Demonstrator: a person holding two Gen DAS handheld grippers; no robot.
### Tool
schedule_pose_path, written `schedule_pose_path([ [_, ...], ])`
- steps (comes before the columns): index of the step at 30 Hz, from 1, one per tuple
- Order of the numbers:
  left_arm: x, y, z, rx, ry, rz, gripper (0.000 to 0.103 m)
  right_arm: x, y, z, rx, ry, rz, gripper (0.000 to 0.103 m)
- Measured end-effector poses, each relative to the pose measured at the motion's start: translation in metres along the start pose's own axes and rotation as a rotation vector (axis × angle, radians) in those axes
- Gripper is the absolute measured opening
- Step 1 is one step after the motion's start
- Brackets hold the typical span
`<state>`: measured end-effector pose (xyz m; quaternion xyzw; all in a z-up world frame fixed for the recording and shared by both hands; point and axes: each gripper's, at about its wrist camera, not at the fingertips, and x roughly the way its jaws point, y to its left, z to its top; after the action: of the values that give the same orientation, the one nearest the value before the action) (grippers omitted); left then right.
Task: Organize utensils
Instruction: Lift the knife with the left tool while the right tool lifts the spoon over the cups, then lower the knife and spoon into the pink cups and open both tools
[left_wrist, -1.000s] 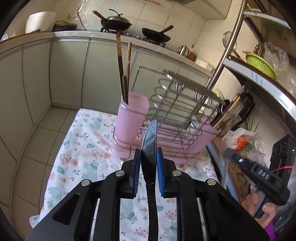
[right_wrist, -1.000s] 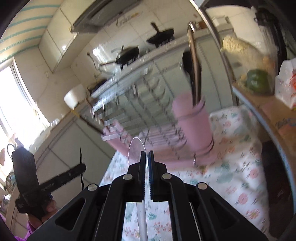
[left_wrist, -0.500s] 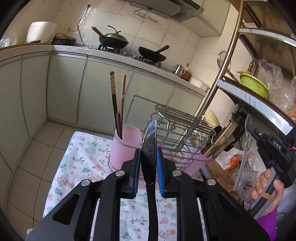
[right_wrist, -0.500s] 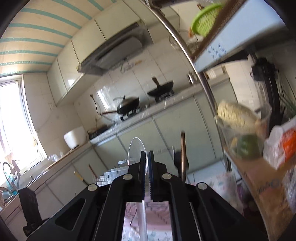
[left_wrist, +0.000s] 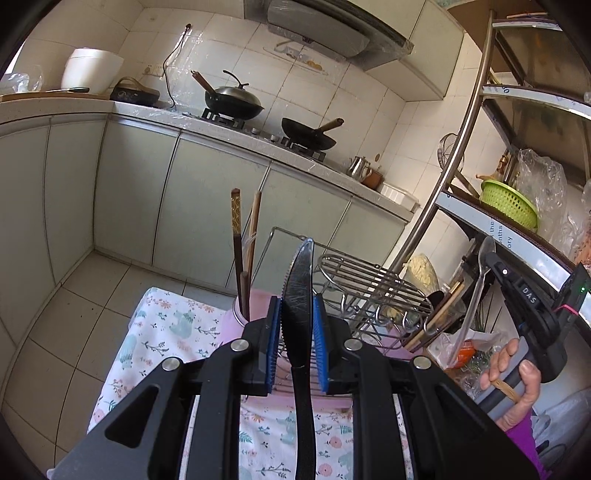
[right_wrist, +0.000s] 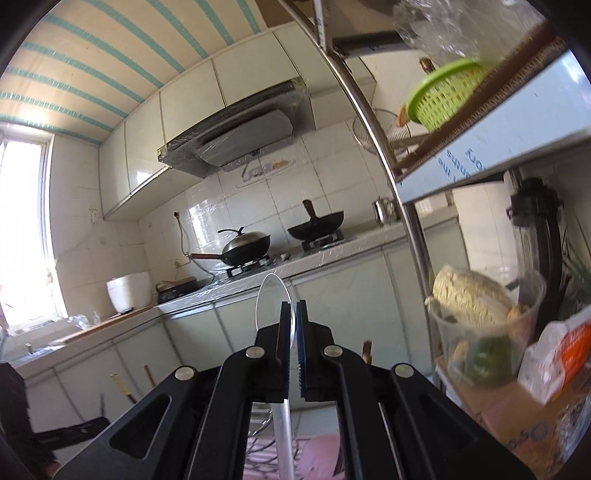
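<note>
My left gripper (left_wrist: 297, 306) is shut on a black serrated plastic knife (left_wrist: 299, 273), whose blade stands upright between the blue pads. Just beyond it a pink utensil cup (left_wrist: 236, 317) with brown chopsticks (left_wrist: 237, 236) stands at the left end of a wire dish rack (left_wrist: 369, 284). To the right, a hand holds my right gripper (left_wrist: 489, 256), shut on a clear plastic spoon (left_wrist: 476, 291). In the right wrist view the spoon's bowl (right_wrist: 273, 299) sticks out past the right gripper (right_wrist: 293, 310). Only the cup's pink top (right_wrist: 325, 454) shows at the bottom there.
The rack stands on a floral tablecloth (left_wrist: 166, 332). A metal shelf unit (left_wrist: 454, 162) rises on the right with a green basket (left_wrist: 509, 201) and a plastic cup of food (right_wrist: 484, 325). Two woks (left_wrist: 232, 101) sit on the far counter.
Both grippers have risen with their utensils still held. The right wrist view has swung up from the rack and cup to the far wall and hood. The rack sits lower in the left view.
</note>
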<state>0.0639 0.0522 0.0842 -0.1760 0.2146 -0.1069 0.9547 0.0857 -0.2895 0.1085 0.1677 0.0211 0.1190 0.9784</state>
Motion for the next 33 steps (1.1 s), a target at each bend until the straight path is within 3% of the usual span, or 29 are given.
schedule_pose_path([
  [6, 0.007, -0.001, 0.009, 0.008, -0.018, 0.003, 0.016, 0.021, 0.005, -0.015, -0.106, -0.068, -0.029, 0.003],
  [15, 0.021, -0.009, 0.019, 0.03, -0.089, 0.008, 0.016, 0.043, -0.002, -0.043, -0.124, -0.052, -0.042, 0.003],
  [22, 0.031, -0.019, 0.032, 0.064, -0.241, 0.061, 0.016, 0.042, -0.008, -0.066, -0.094, 0.013, -0.033, 0.003],
  [27, 0.05, -0.024, 0.035, 0.107, -0.354, 0.141, 0.016, 0.037, -0.015, -0.08, -0.065, 0.051, -0.036, 0.003],
  [33, 0.082, -0.036, 0.022, 0.233, -0.457, 0.231, 0.016, 0.035, -0.02, -0.089, -0.047, 0.087, -0.035, 0.003],
])
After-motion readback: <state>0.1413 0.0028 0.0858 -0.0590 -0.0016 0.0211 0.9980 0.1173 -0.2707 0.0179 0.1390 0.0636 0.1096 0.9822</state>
